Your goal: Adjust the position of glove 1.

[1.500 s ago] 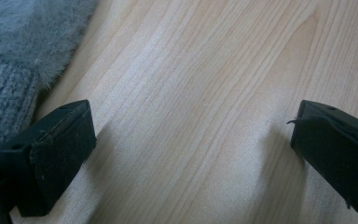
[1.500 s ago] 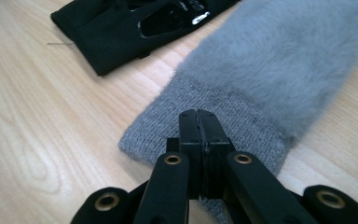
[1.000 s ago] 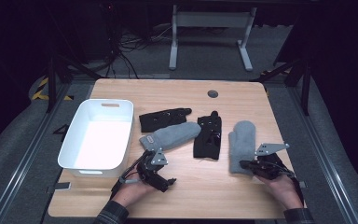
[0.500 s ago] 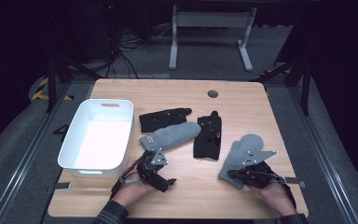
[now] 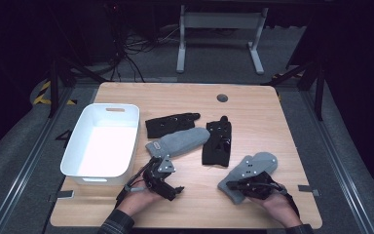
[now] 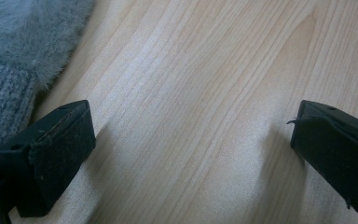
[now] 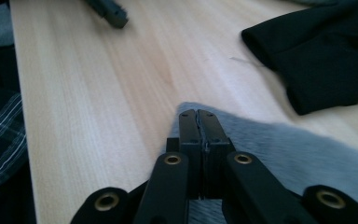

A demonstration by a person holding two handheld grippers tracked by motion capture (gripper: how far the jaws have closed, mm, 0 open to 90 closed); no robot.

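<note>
Two grey mittens and two black gloves lie on the wooden table [image 5: 272, 112]. My right gripper [image 5: 234, 185] is near the front edge, shut on the lower end of the right grey mitten [image 5: 253, 168], which lies slanted. In the right gripper view the jaws are pressed together [image 7: 198, 122] on the mitten's edge [image 7: 289, 149]. My left gripper [image 5: 164, 184] rests open just below the cuff of the other grey mitten [image 5: 180, 141]. In the left gripper view its jaws [image 6: 191, 144] stand wide apart over bare wood, with that mitten [image 6: 18, 51] at the upper left.
A white bin [image 5: 80, 146] stands at the left of the table. One black glove [image 5: 170, 124] lies behind the middle mitten; the other black glove [image 5: 217, 141] lies between the two mittens and appears as dark cloth [image 7: 326, 51] in the right gripper view.
My right gripper has drawn its grey mitten toward the front edge and swung left, so the mitten now lies slanted. The left gripper has stayed put.
</note>
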